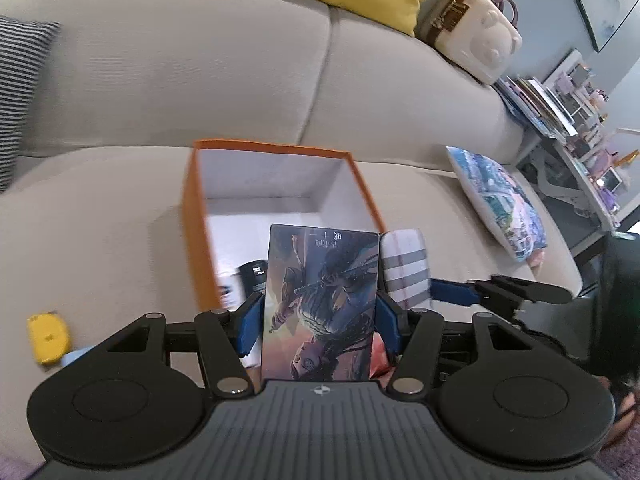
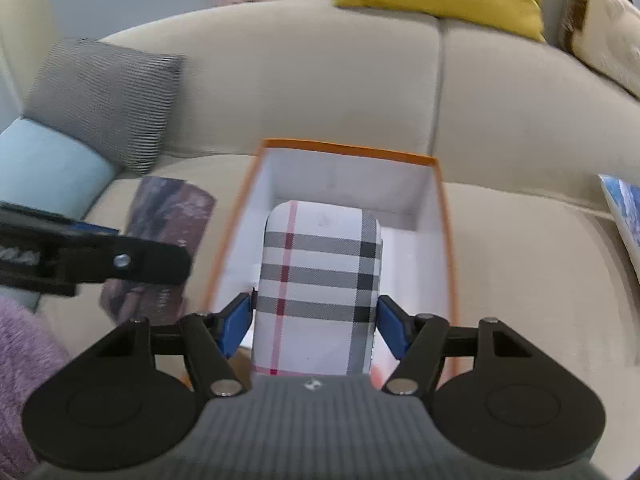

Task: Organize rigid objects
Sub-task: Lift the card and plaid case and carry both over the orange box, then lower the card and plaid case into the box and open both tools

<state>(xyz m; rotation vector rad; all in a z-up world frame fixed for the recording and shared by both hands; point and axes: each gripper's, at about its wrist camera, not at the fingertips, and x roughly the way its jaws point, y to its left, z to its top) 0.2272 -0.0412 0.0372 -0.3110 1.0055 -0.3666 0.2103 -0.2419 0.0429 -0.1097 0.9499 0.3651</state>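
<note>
Tongs on both hands are loaded. Left gripper (image 1: 322,312) pinches a picture box (image 1: 320,304) by its long edges, blue pads (image 1: 252,324) pressed on either side; the box stands up out of the jaws with its printed figure upside down to the camera. Right gripper (image 2: 316,320) pinches a plaid case (image 2: 320,284) the same way, pads (image 2: 236,326) tight on both flanks, the rounded far end of the case sticking out beyond the tips.

Both held things hang over an open orange box (image 1: 192,220) that sits on the seat of a beige sofa (image 1: 200,60). From the left wrist, the picture box covers the near wall of the orange box, and the plaid case (image 1: 404,268) shows just to its right, with the right gripper's finger beside it. From the right wrist, the plaid case lies over the white inside of the orange box (image 2: 444,216), and the picture box (image 2: 160,240) hangs left of the rim under the left gripper's finger.

Something dark (image 1: 253,276) lies on the orange box's floor; it is too blurred to tell what. A yellow item (image 1: 48,338) rests on the seat to the left.
</note>
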